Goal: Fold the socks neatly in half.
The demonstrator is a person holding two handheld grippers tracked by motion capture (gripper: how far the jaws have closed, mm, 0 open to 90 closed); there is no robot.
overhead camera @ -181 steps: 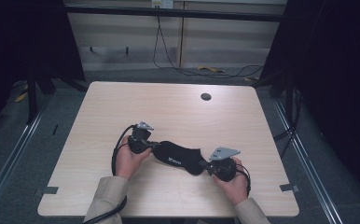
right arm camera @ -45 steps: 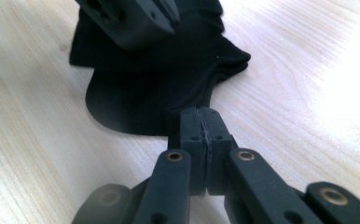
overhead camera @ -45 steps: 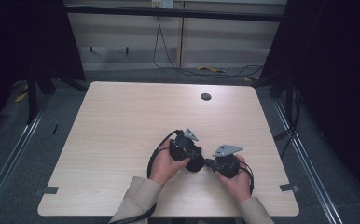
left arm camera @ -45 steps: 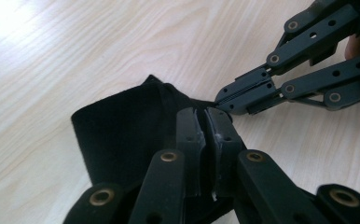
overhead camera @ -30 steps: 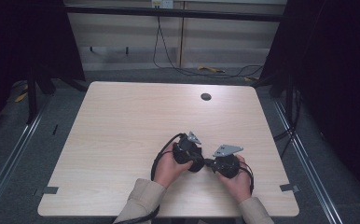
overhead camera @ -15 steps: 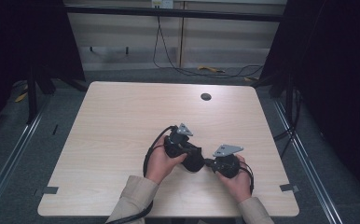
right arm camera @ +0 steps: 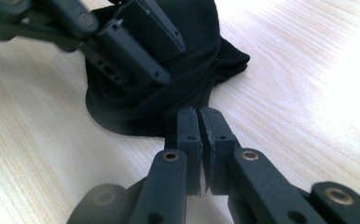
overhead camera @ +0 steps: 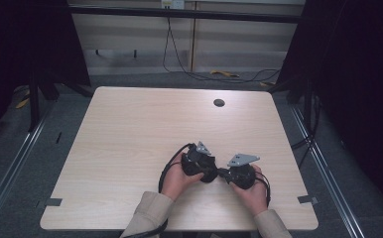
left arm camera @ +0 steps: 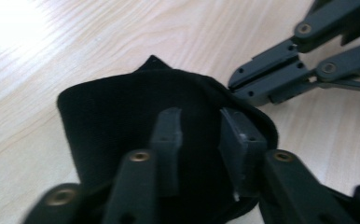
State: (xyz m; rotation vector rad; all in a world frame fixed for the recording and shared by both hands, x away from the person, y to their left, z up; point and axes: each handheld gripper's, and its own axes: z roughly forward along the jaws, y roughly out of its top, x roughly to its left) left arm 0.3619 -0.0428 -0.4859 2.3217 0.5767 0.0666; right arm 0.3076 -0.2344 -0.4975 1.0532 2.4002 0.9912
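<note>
A black cloth (left arm camera: pixel 113 126) lies folded in a bunch on the wooden table (overhead camera: pixel 130 139), near its front edge. My left gripper (left arm camera: pixel 199 135) hangs just over the fold; its jaws have just been opening and now stand apart, pads off the fabric. My right gripper (right arm camera: pixel 199 128) is shut on the cloth's (right arm camera: pixel 187 70) near edge. From above, the left gripper (overhead camera: pixel 199 161) and right gripper (overhead camera: pixel 239 172) sit almost tip to tip, with the cloth (overhead camera: pixel 211 175) a dark lump between them. The right gripper's jaws (left arm camera: pixel 285 74) appear beyond the cloth, and the left gripper (right arm camera: pixel 136 42) lies across the fabric.
A round dark hole (overhead camera: pixel 219 102) sits in the tabletop near its far edge. Black frame posts stand at both sides of the table, and cables (overhead camera: pixel 214 74) trail on the floor behind it. Bare wood stretches to the left and far side.
Six seconds ago the cloth lay stretched between the two grippers. The left gripper has since carried its end over to the right gripper, so the cloth is now bunched there.
</note>
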